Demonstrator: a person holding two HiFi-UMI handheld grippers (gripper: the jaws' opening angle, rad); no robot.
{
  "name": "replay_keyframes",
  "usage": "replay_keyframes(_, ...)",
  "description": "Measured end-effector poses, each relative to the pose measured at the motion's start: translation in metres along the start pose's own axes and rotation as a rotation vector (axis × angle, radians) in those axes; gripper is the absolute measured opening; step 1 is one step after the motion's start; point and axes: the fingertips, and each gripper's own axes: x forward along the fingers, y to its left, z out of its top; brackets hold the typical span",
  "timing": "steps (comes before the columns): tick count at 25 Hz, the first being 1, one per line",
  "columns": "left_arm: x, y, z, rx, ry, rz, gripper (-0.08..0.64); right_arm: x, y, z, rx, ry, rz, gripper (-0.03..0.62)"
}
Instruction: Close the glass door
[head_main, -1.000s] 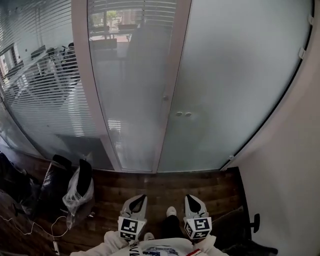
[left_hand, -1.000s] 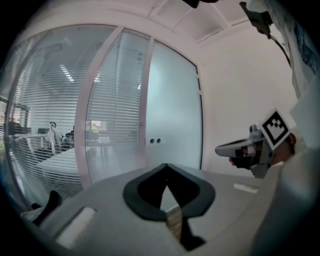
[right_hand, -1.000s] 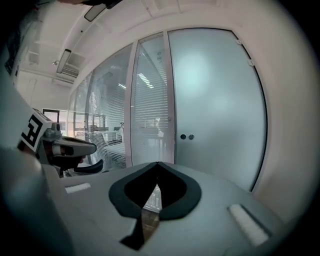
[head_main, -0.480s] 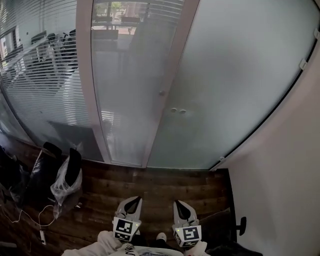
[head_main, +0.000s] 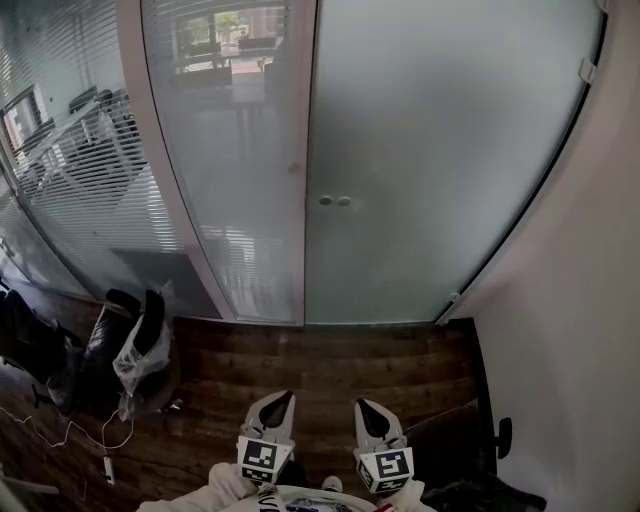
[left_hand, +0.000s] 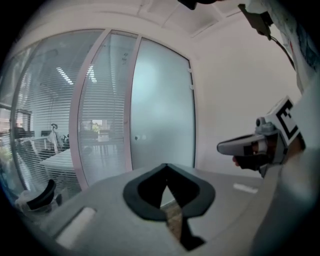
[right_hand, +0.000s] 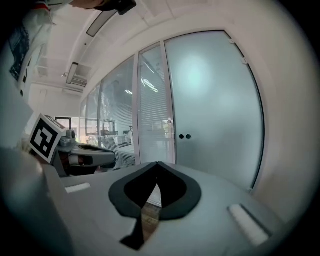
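Note:
The frosted glass door (head_main: 420, 170) stands ahead, its edge against the pink frame (head_main: 303, 200) of the striped glass panel (head_main: 230, 170). Two small round fittings (head_main: 332, 201) sit near that edge. No gap shows between door and frame. My left gripper (head_main: 277, 405) and right gripper (head_main: 367, 412) hang low over the wooden floor (head_main: 330, 365), side by side, well short of the door. Both are shut with nothing in them. The door (left_hand: 165, 115) fills the middle of the left gripper view behind my left gripper (left_hand: 166, 167). The right gripper view shows the door (right_hand: 215, 110) beyond my right gripper (right_hand: 158, 164).
Dark bags and a plastic bag (head_main: 140, 355) lie on the floor at the left, with cables (head_main: 70, 435) beside them. A white wall (head_main: 580, 300) runs along the right. A black chair base (head_main: 500, 440) stands by it.
The head view has swung, so the door frame now runs straight up the picture. Both grippers moved across the floor together and stayed shut, side by side.

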Motion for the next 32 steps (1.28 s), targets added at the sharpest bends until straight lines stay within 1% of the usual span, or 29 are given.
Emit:
replay_keyframes(4,-0.009,-0.039,0.018,0.047,-0.027,0.010,0.003,-0.035,-0.020,0.008,0.034,-0.049,0.010,0.006)
replay_keyframes(9,-0.022,-0.072,0.030,0.073,-0.045,0.041,0.003,-0.068,-0.039,0.018,-0.005,-0.107,-0.002,0.006)
replay_keyframes(17,-0.048,-0.112,0.018,0.082,-0.021,0.064,0.003,-0.110,-0.042,0.005,0.016,-0.122,0.040,0.006)
replay_keyframes(21,-0.058,-0.123,0.014,0.089,0.006,0.055,0.003,-0.121,-0.037,-0.001,0.050,-0.114,0.043,0.006)
replay_keyframes(26,-0.061,-0.121,0.018,0.104,0.008,0.056,0.003,-0.122,-0.033,-0.007,0.062,-0.101,0.046,0.006)
replay_keyframes(32,-0.067,-0.119,0.002,0.090,0.042,0.045,0.003,-0.122,-0.019,-0.024,0.059,-0.052,0.060,0.006)
